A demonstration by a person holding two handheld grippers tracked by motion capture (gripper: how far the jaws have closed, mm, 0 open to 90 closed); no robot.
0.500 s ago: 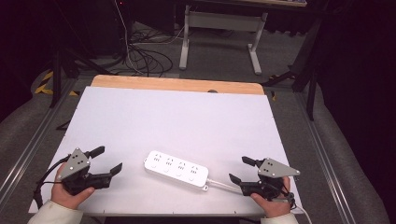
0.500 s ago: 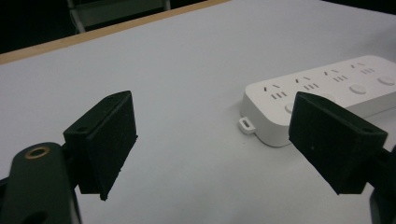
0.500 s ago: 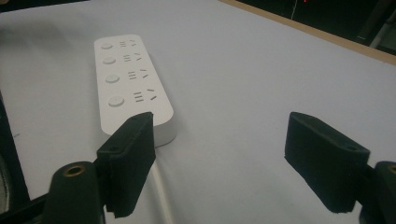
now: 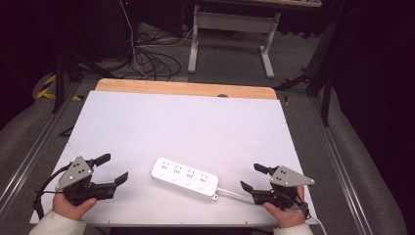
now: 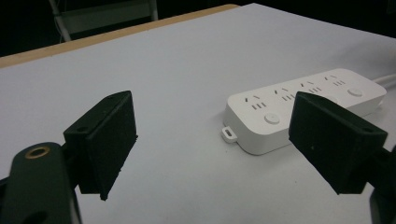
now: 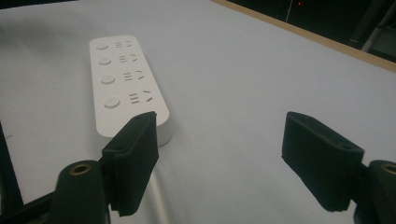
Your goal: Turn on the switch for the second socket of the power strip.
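Power strip (image 4: 184,177) lies flat near the front edge of the bench (image 4: 195,122), untouched between the two grippers. Left gripper (image 4: 113,169) has its fingers (image 5: 105,140) spread wide with nothing between them, pointing at the strip's near end from just beside it. Right gripper (image 4: 254,177) holds its fingers (image 6: 133,161) apart too, empty, hovering by the strip's white cord (image 4: 235,194), which runs off toward the person's right hand (image 4: 284,215).
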